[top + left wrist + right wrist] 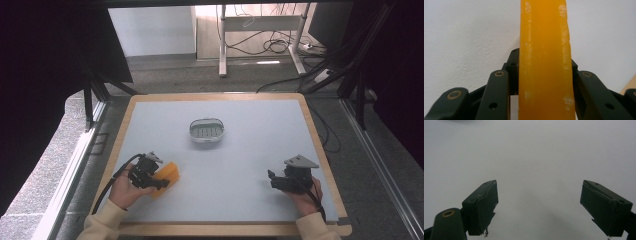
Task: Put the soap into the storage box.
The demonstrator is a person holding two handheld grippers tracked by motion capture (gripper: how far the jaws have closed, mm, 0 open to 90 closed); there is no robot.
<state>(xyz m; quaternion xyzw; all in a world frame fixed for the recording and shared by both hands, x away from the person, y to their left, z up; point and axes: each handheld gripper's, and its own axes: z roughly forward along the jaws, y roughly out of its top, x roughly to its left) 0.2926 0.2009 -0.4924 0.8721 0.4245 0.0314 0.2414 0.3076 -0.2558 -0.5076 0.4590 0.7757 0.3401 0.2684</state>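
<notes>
An orange soap-like bar (168,176) lies low over the pale table top at the near left. My left gripper (161,183) is shut on it; in the left gripper view the orange bar (545,62) stands edge-on between the two black jaws and runs up out of the frame. A small white soap dish with a slotted grey-green insert (206,130) sits near the middle of the table, apart from both grippers. My right gripper (271,180) hovers at the near right, held by a hand; its jaws (539,207) stand wide open over bare table with nothing between them.
The table top (250,150) is pale grey with a wooden rim (320,150). Beyond its far edge are a floor, a white desk frame (260,30) and loose cables (280,47). Black frame posts stand at both sides.
</notes>
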